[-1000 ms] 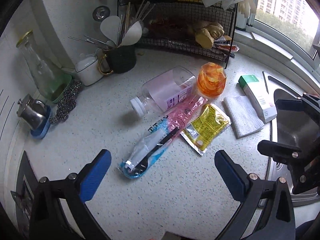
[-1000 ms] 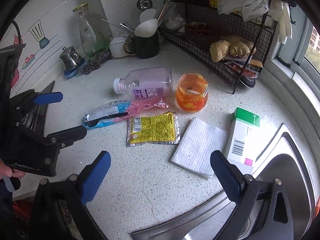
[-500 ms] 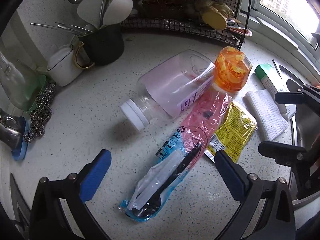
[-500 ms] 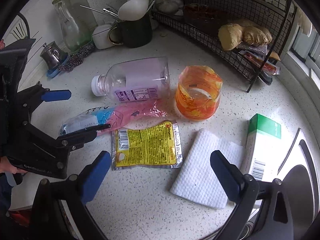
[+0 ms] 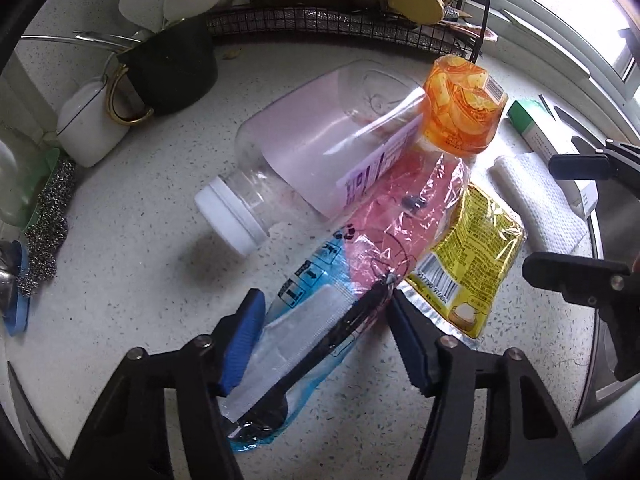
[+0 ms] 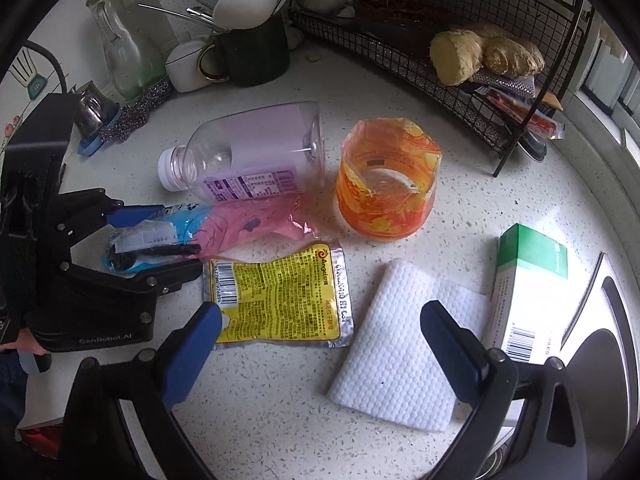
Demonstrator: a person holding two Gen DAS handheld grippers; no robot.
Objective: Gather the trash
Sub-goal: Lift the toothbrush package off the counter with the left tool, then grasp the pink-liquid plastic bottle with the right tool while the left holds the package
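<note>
- The yellow sachet point(image 6: 280, 300) reads "Angel" by a swirl logo, with a barcode at its end; the left gripper's point(image 5: 324, 340) body reads "GenRobot.AI".
- The bottle point(image 6: 248, 152) has a purple label with small print; the green box point(image 6: 532, 276) has a barcode.
- Speckled white counter point(image 6: 280, 420), wire rack point(image 6: 420, 60) holding ginger point(image 6: 484, 56), a window beyond.
- Left gripper partly closed around the blue-pink wrapper point(image 5: 320, 308), pads just beside it; whether they touch, I cannot tell.
- Right gripper point(image 6: 320, 344) wide open, empty, over sachet and napkin point(image 6: 400, 360).

The yellow sachet point(image 6: 280, 296) reads "Angel"; the left tongs' point(image 6: 160, 236) black body reads "GenRobot.AI".
</note>
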